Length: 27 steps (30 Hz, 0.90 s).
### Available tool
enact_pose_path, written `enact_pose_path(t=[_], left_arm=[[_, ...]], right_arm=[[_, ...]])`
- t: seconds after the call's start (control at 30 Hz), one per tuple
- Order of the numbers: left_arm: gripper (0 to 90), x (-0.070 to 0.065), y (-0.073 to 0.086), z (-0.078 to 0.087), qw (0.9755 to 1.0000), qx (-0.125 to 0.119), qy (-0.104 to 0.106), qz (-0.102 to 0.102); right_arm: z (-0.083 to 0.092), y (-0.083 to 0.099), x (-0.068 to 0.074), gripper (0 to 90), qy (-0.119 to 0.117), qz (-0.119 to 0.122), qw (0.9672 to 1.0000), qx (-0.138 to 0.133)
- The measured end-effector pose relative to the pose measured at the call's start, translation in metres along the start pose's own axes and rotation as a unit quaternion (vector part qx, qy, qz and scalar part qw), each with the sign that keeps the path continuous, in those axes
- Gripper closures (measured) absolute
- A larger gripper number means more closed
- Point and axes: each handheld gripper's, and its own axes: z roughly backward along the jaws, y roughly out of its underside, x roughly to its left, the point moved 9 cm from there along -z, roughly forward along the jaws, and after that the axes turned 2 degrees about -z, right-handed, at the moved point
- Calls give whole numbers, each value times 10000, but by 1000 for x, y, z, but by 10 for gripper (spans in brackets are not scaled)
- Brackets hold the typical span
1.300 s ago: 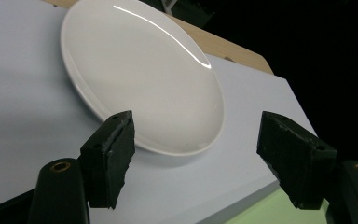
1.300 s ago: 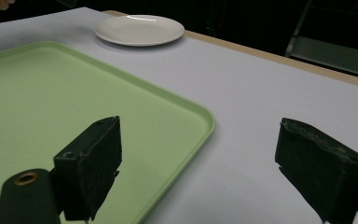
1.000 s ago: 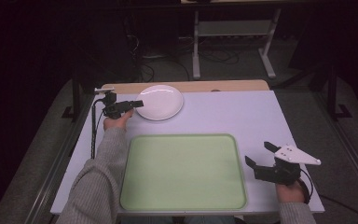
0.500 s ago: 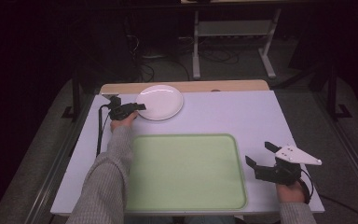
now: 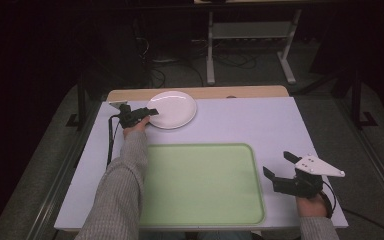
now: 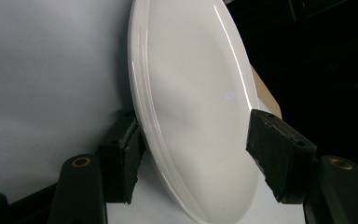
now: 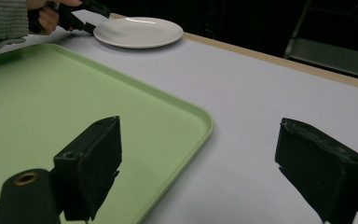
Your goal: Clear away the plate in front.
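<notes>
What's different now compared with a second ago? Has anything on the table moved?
The left claw has edged a little forward and rightward, so its jaws now straddle the near-left rim of the white plate. They stand open on either side of the rim, not yet clamped. The plate, the green tray and the right claw, open beside the tray, stayed put.
</notes>
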Motion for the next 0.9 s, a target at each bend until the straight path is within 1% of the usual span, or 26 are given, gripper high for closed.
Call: enact_pose_path(t=[0.13, 0.17, 0.2, 0.23, 0.27, 0.37, 0.43, 0.53, 0.67, 0.73, 0.83, 0.9], left_arm=[[429, 2, 0, 0, 9999, -11, -111, 74], [443, 3, 0, 1, 9999, -18, -105, 82], [447, 3, 0, 1, 9999, -19, -101, 69], [465, 5, 1, 1, 9999, -30, -155, 18], [506, 6, 1, 1, 9998, -71, -175, 37], [549, 7, 1, 1, 9996, -136, -236, 91], [567, 8, 1, 1, 9995, -126, -296, 38], [627, 10, 2, 2, 9993, -133, -339, -30], [718, 15, 3, 3, 9992, -217, -329, 59], [760, 16, 3, 3, 9990, -223, -382, 36], [797, 18, 2, 3, 9989, -214, -388, 141], [800, 18, 2, 3, 9989, -210, -385, 150]], right_arm=[[0, 0, 0, 137, -6, -11, 10000, -14], [0, 0, 0, 137, -13, -7, 10000, -11], [0, 0, 0, 137, -20, -6, 10000, -5], [0, 0, 1, 137, -24, -6, 10000, -2], [0, 0, 1, 137, -31, 0, 10000, -6], [1, -1, 1, 136, -45, 9, 10000, -27], [2, -1, 1, 137, -44, -20, 10000, -35], [2, -2, 1, 136, -56, -9, 10000, -38], [2, -2, 1, 136, -64, 11, 10000, -30], [2, -2, 1, 136, -64, 14, 10000, -27], [2, -1, 1, 136, -48, -18, 10000, -27], [2, -1, 1, 136, -49, -24, 10000, -30]])
